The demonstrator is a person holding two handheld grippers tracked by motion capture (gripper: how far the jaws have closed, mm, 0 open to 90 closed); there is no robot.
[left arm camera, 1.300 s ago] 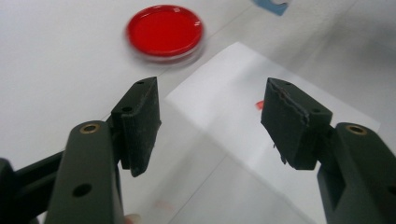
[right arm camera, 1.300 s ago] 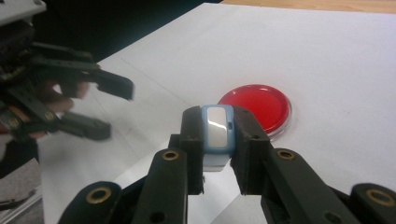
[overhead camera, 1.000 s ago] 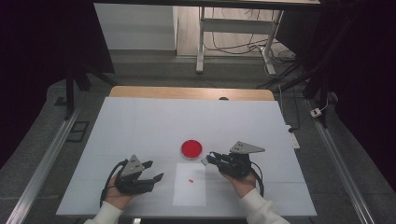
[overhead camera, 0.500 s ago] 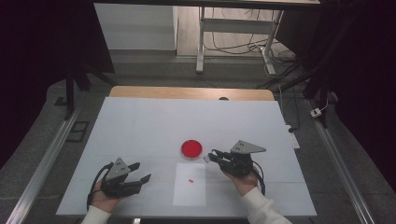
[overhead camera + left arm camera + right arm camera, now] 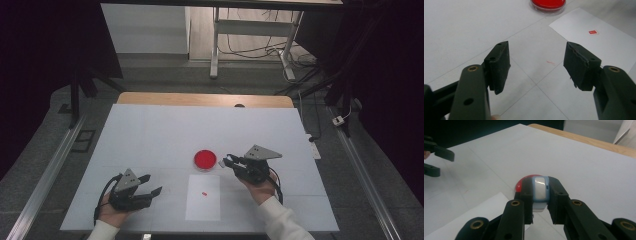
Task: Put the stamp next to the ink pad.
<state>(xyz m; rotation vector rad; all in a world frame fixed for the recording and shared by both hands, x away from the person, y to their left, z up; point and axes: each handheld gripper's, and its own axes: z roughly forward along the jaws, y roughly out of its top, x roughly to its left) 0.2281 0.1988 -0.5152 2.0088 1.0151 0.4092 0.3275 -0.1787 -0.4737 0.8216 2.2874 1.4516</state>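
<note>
My right gripper (image 5: 540, 185) is shut on a small white and light-blue block (image 5: 540, 191), held just above the table at the right rim of a round red dish (image 5: 522, 184). From above, that gripper (image 5: 229, 161) sits right of the red dish (image 5: 205, 159). A white paper sheet (image 5: 202, 205) lies in front of the dish, with a tiny red square (image 5: 205, 193) on it. My left gripper (image 5: 153, 184) rests near the table's front left, open, with nothing between its jaws. Along its jaws (image 5: 537, 58) I see the sheet (image 5: 609, 50), the red square (image 5: 593, 32) and the dish (image 5: 548, 3).
The white table top (image 5: 165, 130) stretches wide behind the dish to a wooden back edge (image 5: 200, 99). The left gripper's fingers (image 5: 439, 153) show far off at the left. Metal rails run along both sides of the table, and cables lie on the floor beyond it.
My left gripper has slid a little to the left, away from the paper sheet. The right gripper has kept still with the block in it.
</note>
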